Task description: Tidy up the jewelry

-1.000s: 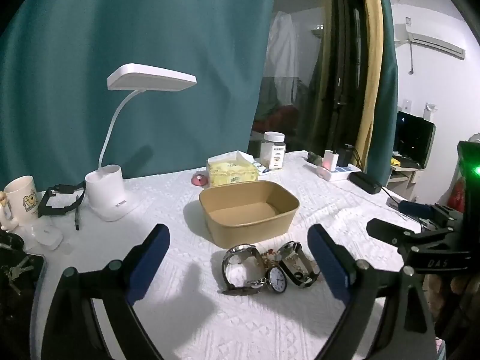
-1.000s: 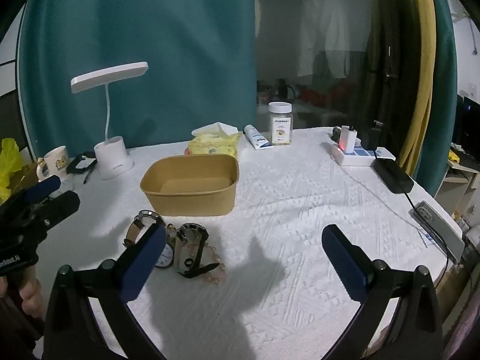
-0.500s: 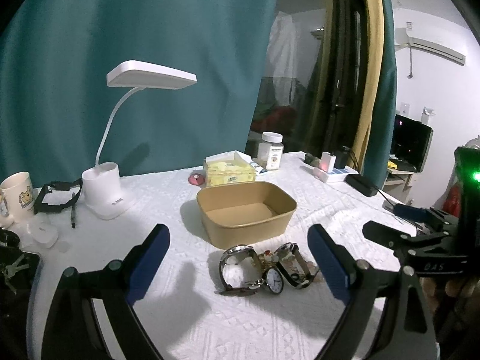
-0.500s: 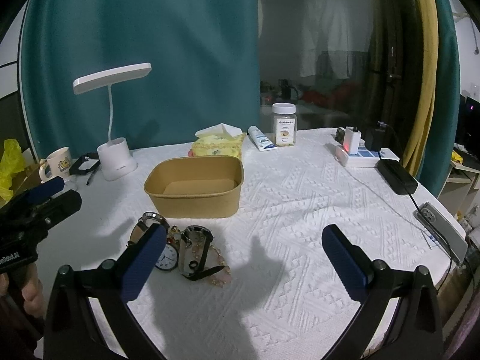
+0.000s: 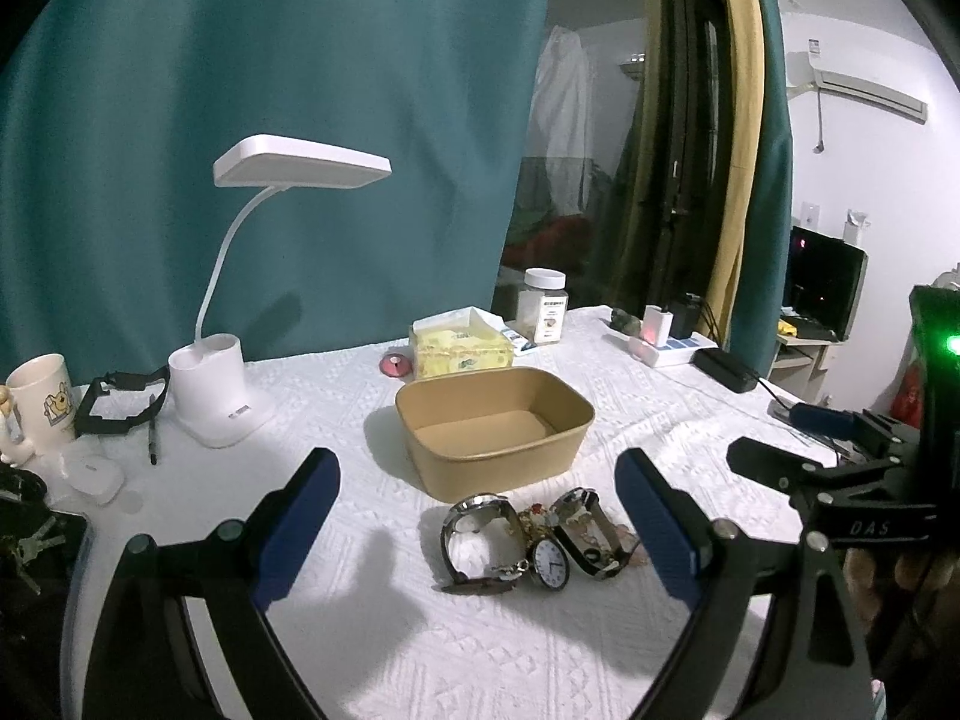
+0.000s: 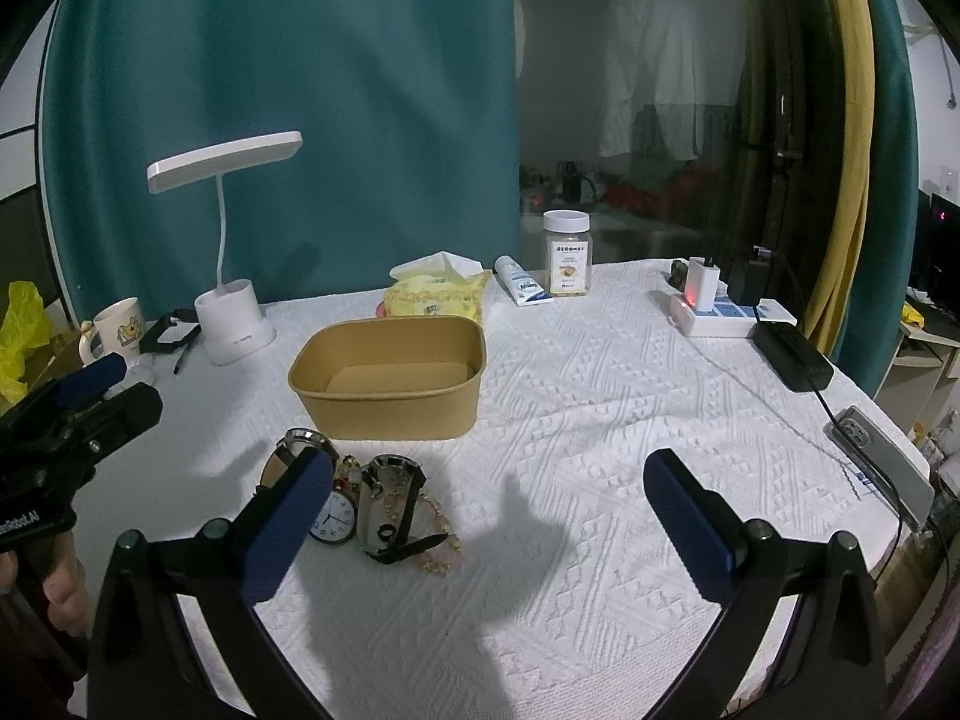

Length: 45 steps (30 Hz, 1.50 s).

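A small heap of jewelry lies on the white cloth in front of an empty tan paper box (image 5: 495,423) (image 6: 390,381): a silver wristwatch (image 5: 477,531) (image 6: 294,450), a pocket watch (image 5: 551,564) (image 6: 332,519), a dark-strapped watch (image 5: 585,531) (image 6: 387,504) and a pale bead bracelet (image 6: 441,546). My left gripper (image 5: 477,531) hangs open above the heap, nothing between its blue pads. My right gripper (image 6: 489,516) is open too, just right of the heap; its left finger (image 6: 288,522) partly hides the silver watch.
At the back stand a white desk lamp (image 5: 240,324) (image 6: 231,300), a mug (image 5: 39,399), a yellow tissue pack (image 5: 459,345) (image 6: 435,294), a jar (image 6: 567,255), a tube (image 6: 522,288) and a power strip (image 6: 720,312). A black adapter (image 6: 792,357) sits by the right edge.
Both grippers have eased slightly back and up from the table, so the box and the heap sit a little lower in view. Nothing on the table has moved.
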Each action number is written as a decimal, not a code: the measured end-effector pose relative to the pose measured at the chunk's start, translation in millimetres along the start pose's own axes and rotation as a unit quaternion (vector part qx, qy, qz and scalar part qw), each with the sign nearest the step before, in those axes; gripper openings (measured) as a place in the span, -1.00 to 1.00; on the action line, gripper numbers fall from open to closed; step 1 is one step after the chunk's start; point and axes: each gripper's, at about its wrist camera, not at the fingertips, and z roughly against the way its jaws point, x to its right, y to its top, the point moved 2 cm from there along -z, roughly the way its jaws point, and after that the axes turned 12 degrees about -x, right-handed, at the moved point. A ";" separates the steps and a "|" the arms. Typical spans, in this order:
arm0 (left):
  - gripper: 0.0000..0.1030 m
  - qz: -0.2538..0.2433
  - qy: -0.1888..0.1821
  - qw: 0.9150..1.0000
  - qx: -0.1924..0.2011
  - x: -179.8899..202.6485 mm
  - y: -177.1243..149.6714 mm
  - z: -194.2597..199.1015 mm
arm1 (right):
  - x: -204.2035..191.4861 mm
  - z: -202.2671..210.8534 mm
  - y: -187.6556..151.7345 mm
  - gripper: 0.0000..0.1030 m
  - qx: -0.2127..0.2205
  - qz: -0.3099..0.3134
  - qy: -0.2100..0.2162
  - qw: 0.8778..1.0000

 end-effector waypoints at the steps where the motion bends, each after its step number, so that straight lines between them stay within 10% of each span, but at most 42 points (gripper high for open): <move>1: 0.81 0.000 0.000 1.000 0.000 0.9 -0.3 0.8 | -0.1 -0.1 0.3 1.00 0.000 0.000 0.000 1.000; 45: 0.81 0.007 -0.003 1.000 -0.002 -8.2 0.7 0.1 | 2.2 4.1 -0.9 1.00 0.004 -0.002 -0.002 1.000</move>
